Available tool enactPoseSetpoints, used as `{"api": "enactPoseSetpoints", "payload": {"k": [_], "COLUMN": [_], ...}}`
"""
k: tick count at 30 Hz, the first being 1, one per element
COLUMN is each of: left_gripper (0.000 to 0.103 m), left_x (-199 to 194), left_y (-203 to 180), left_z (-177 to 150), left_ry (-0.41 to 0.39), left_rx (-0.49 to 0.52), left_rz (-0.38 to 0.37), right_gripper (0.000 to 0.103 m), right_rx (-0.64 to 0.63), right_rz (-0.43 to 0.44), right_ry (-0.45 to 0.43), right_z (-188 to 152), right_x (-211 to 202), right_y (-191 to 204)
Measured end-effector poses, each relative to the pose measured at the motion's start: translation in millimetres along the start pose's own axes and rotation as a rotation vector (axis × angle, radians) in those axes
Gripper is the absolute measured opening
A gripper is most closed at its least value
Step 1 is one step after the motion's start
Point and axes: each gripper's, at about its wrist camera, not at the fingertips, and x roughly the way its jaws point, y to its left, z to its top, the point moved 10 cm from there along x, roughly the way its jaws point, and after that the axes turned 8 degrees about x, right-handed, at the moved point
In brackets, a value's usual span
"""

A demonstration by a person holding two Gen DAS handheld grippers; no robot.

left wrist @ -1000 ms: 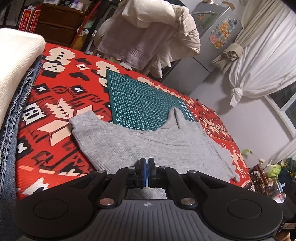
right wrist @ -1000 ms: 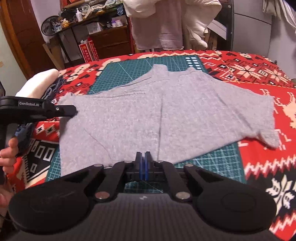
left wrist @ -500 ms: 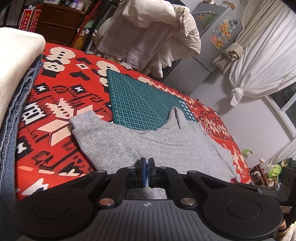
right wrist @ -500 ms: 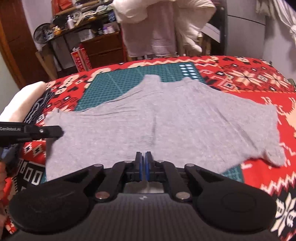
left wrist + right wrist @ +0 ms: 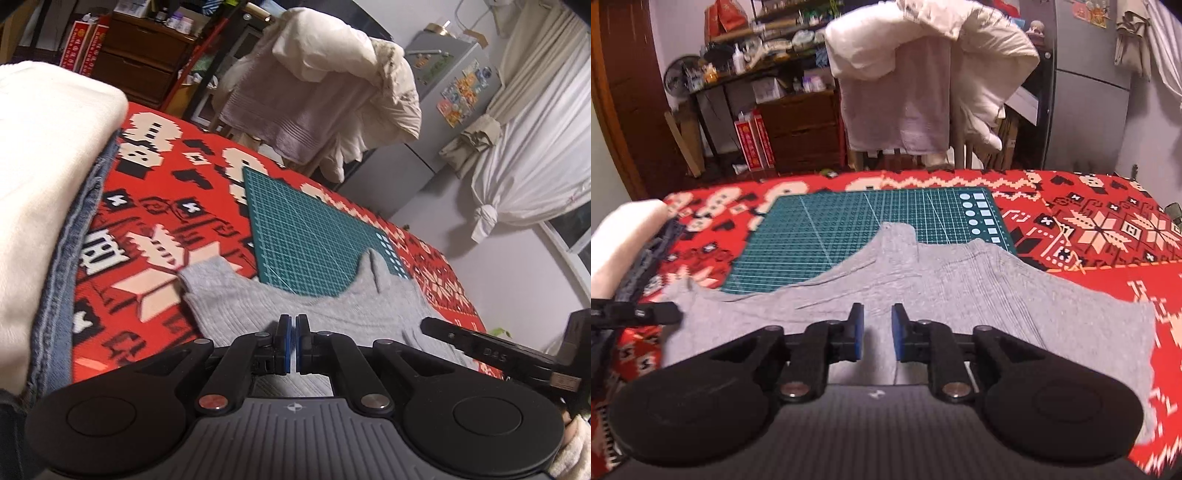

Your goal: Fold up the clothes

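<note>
A grey T-shirt (image 5: 960, 295) lies flat on the red patterned blanket (image 5: 1108, 229), its far collar reaching onto a green cutting mat (image 5: 849, 229). My right gripper (image 5: 877, 332) stands open over the shirt's near part, with nothing between the blue pads. In the left wrist view the grey T-shirt (image 5: 295, 302) runs under my left gripper (image 5: 294, 343), which is shut at the shirt's near left edge and seems to pinch the fabric. The left gripper's tip (image 5: 665, 315) shows at the shirt's left edge. A finger of the right gripper (image 5: 461, 338) reaches in from the right.
A folded stack of white cloth over denim (image 5: 44, 221) sits at the left of the bed. Beyond the far edge stand a chair draped with towels and bedding (image 5: 905, 92), a wooden dresser (image 5: 801, 129) and a grey fridge (image 5: 443, 110).
The shirt has been drawn toward me, uncovering more of the mat. My right gripper, shut before, has opened. The left gripper stays shut at the shirt's left edge.
</note>
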Motion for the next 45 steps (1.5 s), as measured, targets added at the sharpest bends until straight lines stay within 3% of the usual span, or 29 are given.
{"api": "enactPoseSetpoints", "payload": {"k": [8,11,17,22,29,32,39,45], "left_gripper": [0.002,0.002,0.003,0.003,0.002,0.002,0.002,0.002], "left_x": [5.1,6.9,9.4,9.8,5.0,1.9,-1.1,-0.3], "left_y": [10.4,12.5,17.1,19.0,18.9,11.5,-15.1,-24.2], "left_z": [3.2,2.7,2.1,3.5,6.3,5.5,-3.5,-10.9], "left_ry": [0.003,0.005,0.007,0.003,-0.012,-0.011,0.010,0.023], "left_rx": [-0.008,-0.006,0.004,0.015,0.008,0.016,0.069,0.087], "left_rz": [0.026,0.035,0.060,0.076,0.077,0.047,-0.009,-0.013], "right_gripper": [0.018,0.003,0.002,0.000,0.002,0.002,0.003,0.003], "right_rx": [0.004,-0.008,0.001,-0.008,0.013,0.023,0.004,-0.021], "right_rz": [0.002,0.017,-0.039,-0.071,-0.061,0.003,0.117,0.104], "right_ry": [0.040,0.047,-0.008,0.002,-0.043,-0.043,0.080,0.120], "right_z": [-1.4,-3.2,4.7,1.1,13.0,10.3,-49.2,-90.8], "right_x": [29.2,30.8,26.4,34.1,7.0,-13.8,-43.8,-64.2], "right_y": [-6.8,-4.6,-9.3,-15.7,-14.8,-2.9,29.0,30.0]}}
